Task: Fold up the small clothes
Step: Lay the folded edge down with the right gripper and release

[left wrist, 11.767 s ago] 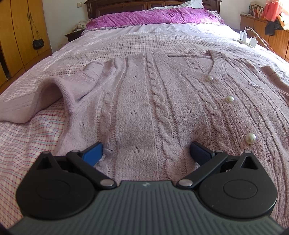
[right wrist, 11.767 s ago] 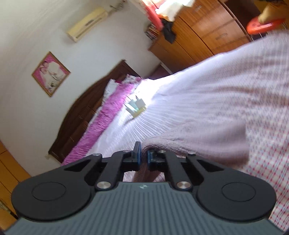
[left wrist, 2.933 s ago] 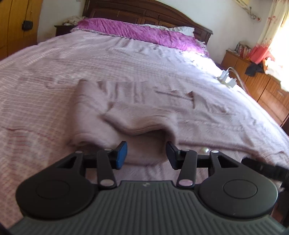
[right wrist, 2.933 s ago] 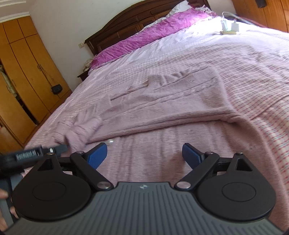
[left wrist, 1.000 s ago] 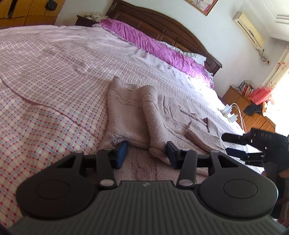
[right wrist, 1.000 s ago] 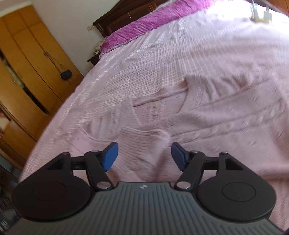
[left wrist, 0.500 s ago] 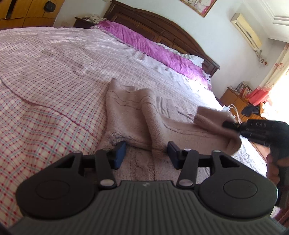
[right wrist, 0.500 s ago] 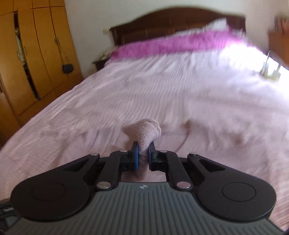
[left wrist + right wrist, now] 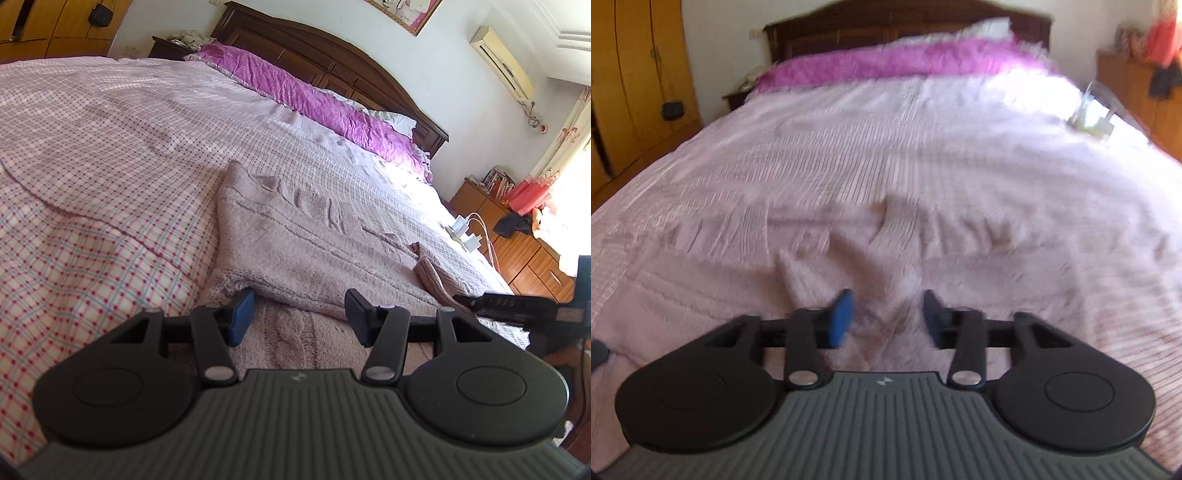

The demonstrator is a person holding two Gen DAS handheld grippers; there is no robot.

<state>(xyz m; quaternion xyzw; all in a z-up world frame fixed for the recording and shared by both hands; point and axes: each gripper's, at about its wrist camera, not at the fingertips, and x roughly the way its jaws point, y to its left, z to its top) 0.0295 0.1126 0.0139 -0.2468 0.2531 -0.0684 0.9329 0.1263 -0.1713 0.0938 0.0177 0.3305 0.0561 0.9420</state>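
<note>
On the bed [image 9: 110, 155], 1 folded cardigan [image 9: 295, 236] lies under 2 spread, seemingly empty hand-held grippers, left hand-held gripper [image 9: 299, 314] and right hand-held gripper [image 9: 886, 317].

Your left gripper [image 9: 299, 314] sits low over the near edge of the pale pink knitted cardigan [image 9: 295, 236], its jaws spread apart with nothing between them but knit. The cardigan lies folded on the checked bedspread [image 9: 92, 221], one layer doubled over another. At the right edge your right gripper [image 9: 517, 304] reaches in beside the sleeve [image 9: 432, 275]; you cannot tell how its jaws stand. White chargers [image 9: 463, 230] lie farther up the bed, well apart.
</note>
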